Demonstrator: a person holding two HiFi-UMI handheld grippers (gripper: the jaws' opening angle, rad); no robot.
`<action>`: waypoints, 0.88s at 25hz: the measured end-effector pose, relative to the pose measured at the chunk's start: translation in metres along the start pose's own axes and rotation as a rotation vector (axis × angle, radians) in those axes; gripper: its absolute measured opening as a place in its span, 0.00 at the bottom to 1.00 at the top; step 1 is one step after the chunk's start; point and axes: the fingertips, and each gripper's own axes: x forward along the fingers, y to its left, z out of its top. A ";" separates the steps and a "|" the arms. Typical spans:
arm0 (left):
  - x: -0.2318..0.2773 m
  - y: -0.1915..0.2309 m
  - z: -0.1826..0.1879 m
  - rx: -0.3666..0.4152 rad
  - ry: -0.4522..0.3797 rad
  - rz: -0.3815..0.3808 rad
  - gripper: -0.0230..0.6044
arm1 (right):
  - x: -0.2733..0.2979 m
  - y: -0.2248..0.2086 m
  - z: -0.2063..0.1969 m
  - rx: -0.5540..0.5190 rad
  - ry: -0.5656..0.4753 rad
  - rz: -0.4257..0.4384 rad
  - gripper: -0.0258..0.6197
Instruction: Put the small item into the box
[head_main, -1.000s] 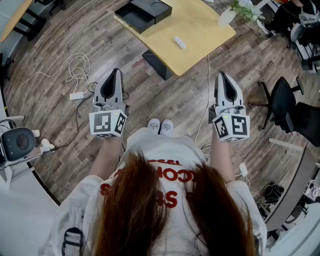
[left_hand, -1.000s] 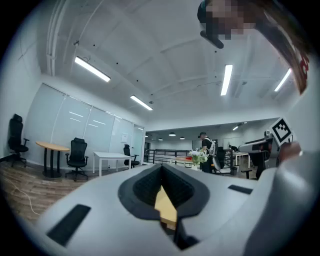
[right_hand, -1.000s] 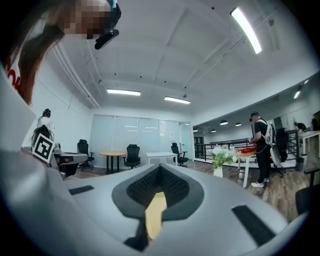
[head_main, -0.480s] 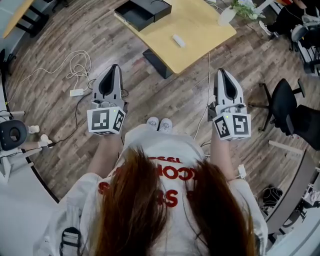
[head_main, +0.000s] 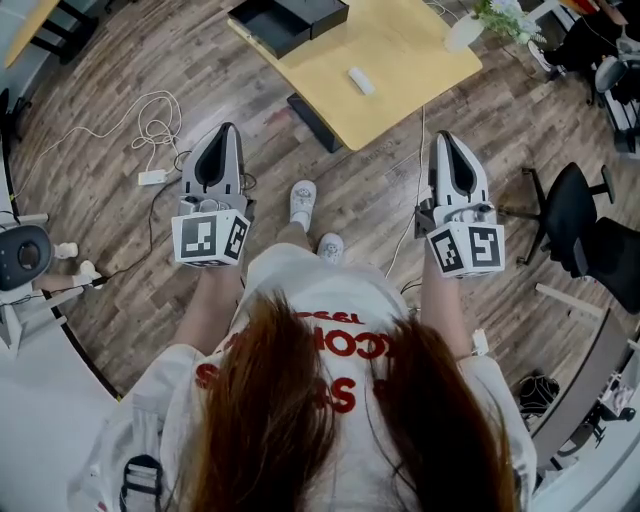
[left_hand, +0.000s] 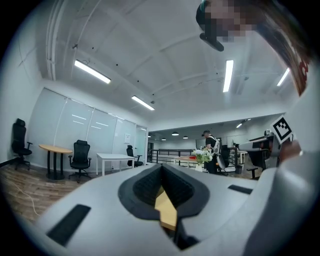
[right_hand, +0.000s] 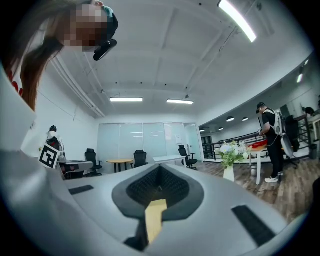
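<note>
Hovering short of the table (head_main: 400, 60), left gripper (head_main: 224, 135) and right gripper (head_main: 446, 140) were both closed, empty. Item (head_main: 361, 81) lay there near the box (head_main: 285, 22); reaching in closed, I'd probably shove it off.

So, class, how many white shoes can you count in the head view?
2. One shoe lies further forward on the wood floor, nearer the yellow table; the other shoe sits behind it, just ahead of the person's shirt. Neither looks hidden.
</note>
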 end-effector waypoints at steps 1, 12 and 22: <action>0.006 0.003 -0.001 -0.003 -0.002 -0.008 0.05 | 0.006 -0.002 0.001 -0.001 -0.003 -0.008 0.05; 0.122 0.045 0.016 -0.009 -0.061 -0.117 0.05 | 0.105 -0.026 0.032 -0.031 -0.066 -0.081 0.05; 0.168 0.070 -0.007 -0.040 -0.003 -0.181 0.05 | 0.142 -0.031 0.011 -0.028 0.004 -0.162 0.05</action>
